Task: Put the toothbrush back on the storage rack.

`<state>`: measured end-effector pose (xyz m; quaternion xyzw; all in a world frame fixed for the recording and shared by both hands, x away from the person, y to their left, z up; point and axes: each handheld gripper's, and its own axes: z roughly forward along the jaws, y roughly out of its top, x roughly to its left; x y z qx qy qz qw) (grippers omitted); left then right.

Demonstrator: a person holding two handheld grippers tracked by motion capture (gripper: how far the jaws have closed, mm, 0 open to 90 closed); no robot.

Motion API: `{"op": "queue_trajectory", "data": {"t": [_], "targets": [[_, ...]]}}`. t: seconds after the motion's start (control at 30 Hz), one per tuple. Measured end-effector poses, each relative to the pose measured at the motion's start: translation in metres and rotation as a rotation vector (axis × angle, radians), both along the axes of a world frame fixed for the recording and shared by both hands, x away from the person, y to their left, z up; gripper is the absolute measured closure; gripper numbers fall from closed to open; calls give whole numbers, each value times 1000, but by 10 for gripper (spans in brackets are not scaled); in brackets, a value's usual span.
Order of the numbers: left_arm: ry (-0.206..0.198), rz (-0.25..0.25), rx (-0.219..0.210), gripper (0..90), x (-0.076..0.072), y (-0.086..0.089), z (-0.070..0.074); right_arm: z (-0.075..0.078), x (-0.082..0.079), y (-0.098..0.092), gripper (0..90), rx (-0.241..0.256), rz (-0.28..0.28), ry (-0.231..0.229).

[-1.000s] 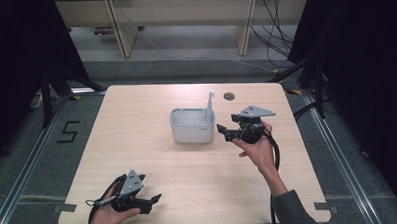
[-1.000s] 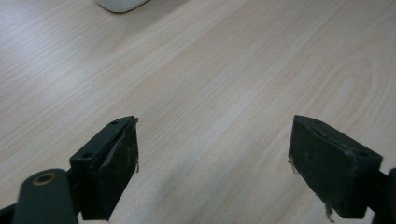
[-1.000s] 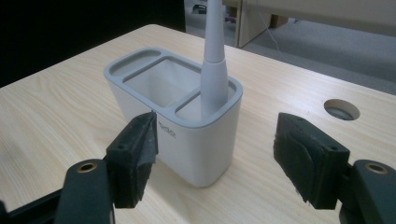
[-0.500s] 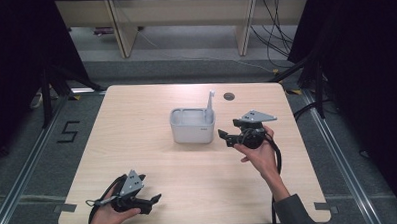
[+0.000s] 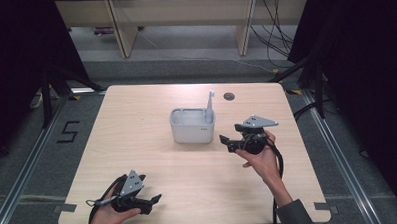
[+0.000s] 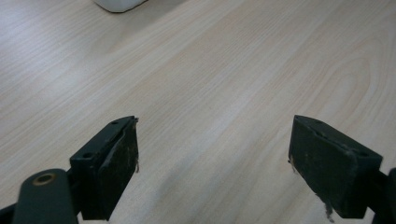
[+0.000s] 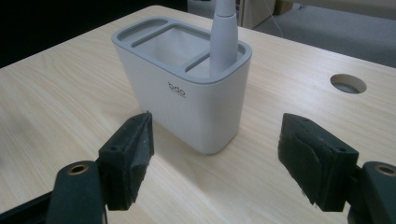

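Right tongs (image 5: 226, 142) seemingly farther from holder (image 5: 192, 126).

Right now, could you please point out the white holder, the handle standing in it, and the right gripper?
white holder (image 7: 187, 112): right gripper view, on its front wall.
handle (image 7: 224, 42): right gripper view, on its white shaft.
right gripper (image 5: 226, 142): high view, midway between its fingertips.

Matt plastic holder (image 7: 187, 88) on smooth, pale wood-grain table (image 7: 289, 112); its stick (image 7: 224, 37) looks plastic, perhaps.
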<state>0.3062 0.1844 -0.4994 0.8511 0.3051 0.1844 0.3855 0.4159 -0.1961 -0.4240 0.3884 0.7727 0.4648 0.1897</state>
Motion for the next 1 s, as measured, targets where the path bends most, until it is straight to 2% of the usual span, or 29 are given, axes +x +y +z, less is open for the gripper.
{"op": "queue_trajectory", "data": {"t": [0.07, 0.1, 0.13, 0.17, 0.2, 0.23, 0.27, 0.3, 0.33, 0.37, 0.4, 0.47, 0.6, 0.63, 0.7, 0.77, 0.8, 0.83, 0.97, 1.0], "targets": [[-2, -6, 10, 154, 0, 1, 0, -1, 0, 0, 273, -9, 20, -24], [-3, -7, 12, 154, 1, 1, 0, -2, -3, 1, 270, 13, 0, -4], [-2, -2, 3, 154, 0, 0, 0, -2, -3, 1, 265, -1, 6, -17], [0, -1, 0, 154, 0, 0, 0, -2, -4, 0, 264, -10, 16, -11], [1, -1, -1, 154, 0, 0, 0, -2, -6, 1, 264, 5, 5, -5], [1, 0, -1, 154, 0, 0, 0, -3, -6, 1, 261, -5, 19, -9], [0, 0, -1, 154, 0, 0, 0, -4, -6, 0, 258, -15, 30, -29], [0, 0, -1, 154, 0, 0, 0, -6, -7, 1, 251, -8, 33, -14], [0, -1, 0, 154, 0, 0, 0, -6, -10, 1, 250, -4, 11, 8], [0, -2, 0, 154, 0, 0, 0, -9, -12, 2, 249, 2, 7, 8], [0, -3, 0, 154, 0, 0, 0, -9, -14, 1, 249, -6, 10, 26], [1, -1, -2, 154, 0, 0, 0, -12, -14, 1, 248, -16, 18, 7], [0, -2, -1, 154, 0, 0, 0, -16, -18, -1, 248, -23, 24, 22], [0, -2, 0, 154, 0, 0, 0, -17, -17, 0, 248, -22, 30, 7], [0, -5, 3, 154, 0, 0, 0, -20, -21, 0, 248, -22, 19, 30], [0, -5, 3, 154, 0, 0, 0, -23, -22, 1, 248, -25, 27, 33], [0, -5, 3, 154, 0, 0, 0, -25, -24, 2, 248, -23, 21, 55], [0, -4, 2, 154, 0, 0, 0, -26, -23, 1, 248, -38, 33, 33], [0, -4, 3, 154, 0, 0, 0, -34, -27, 4, 247, -29, 42, 68], [0, -3, 1, 154, 0, 0, 0, -33, -28, 3, 247, -47, 39, 68]]}}
